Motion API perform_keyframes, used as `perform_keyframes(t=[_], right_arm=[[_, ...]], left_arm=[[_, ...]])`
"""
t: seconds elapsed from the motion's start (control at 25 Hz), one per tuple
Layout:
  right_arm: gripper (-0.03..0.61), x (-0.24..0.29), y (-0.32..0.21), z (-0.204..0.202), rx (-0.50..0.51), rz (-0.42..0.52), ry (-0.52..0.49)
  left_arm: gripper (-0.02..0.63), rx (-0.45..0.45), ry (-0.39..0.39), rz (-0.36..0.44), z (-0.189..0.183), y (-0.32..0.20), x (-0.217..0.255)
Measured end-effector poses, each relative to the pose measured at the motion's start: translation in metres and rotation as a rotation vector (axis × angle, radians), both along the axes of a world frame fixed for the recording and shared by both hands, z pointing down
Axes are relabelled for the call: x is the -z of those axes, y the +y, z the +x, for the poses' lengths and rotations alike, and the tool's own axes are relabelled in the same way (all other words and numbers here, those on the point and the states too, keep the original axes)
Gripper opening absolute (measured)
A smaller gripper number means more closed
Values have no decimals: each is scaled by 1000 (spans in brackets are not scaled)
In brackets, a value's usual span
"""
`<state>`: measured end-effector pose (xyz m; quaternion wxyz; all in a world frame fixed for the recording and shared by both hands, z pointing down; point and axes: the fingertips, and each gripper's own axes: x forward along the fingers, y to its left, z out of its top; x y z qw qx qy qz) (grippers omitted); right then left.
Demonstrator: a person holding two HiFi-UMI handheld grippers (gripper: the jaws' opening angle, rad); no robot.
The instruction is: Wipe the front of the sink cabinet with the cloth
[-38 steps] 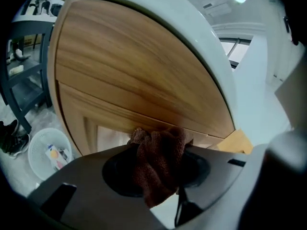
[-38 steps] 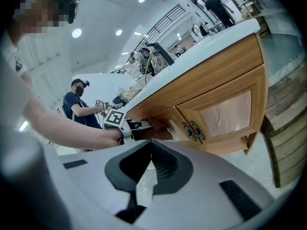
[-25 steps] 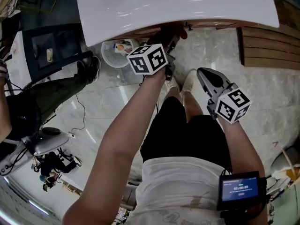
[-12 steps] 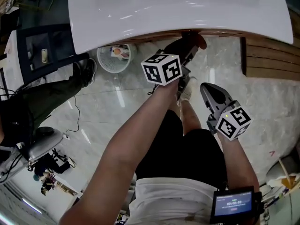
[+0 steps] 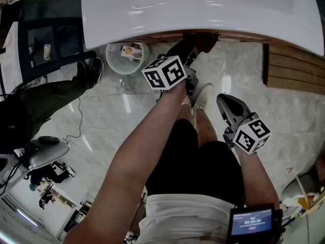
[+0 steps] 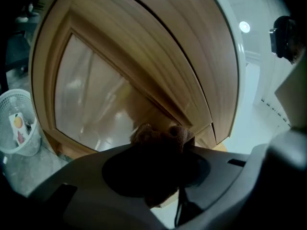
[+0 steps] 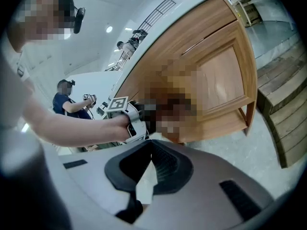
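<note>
A brown cloth (image 5: 202,40) is pressed against the wooden front of the sink cabinet (image 5: 162,34), just under the white countertop (image 5: 193,6). My left gripper (image 5: 192,52) is shut on that cloth, its marker cube below and to the left. In the left gripper view the cloth (image 6: 160,140) bunches between the jaws of the left gripper (image 6: 160,164), in front of the cabinet door (image 6: 96,99). My right gripper (image 5: 223,99) hangs lower right, away from the cabinet. In the right gripper view, the right gripper (image 7: 151,169) is shut on nothing and the cabinet (image 7: 225,80) stands ahead.
A white waste basket (image 5: 127,55) stands on the marble floor left of the cabinet. Another person's dark-trousered leg and shoe (image 5: 89,72) reach in from the left. Wooden slats (image 5: 294,67) lie at the right. My own legs and shoes (image 5: 203,98) are below the cabinet.
The left gripper slid the cloth to the right along the cabinet front, then a little back to the left. The right gripper has hardly moved.
</note>
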<state>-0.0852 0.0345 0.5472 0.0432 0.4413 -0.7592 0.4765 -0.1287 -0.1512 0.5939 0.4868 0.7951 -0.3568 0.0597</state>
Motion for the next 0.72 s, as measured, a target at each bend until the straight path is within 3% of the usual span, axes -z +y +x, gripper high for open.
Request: perform_keyframes(t=[0.72], right_arm=[[12, -2, -15, -37, 79, -3, 9]], left_arm=[[141, 252, -58, -50, -142, -26, -14]])
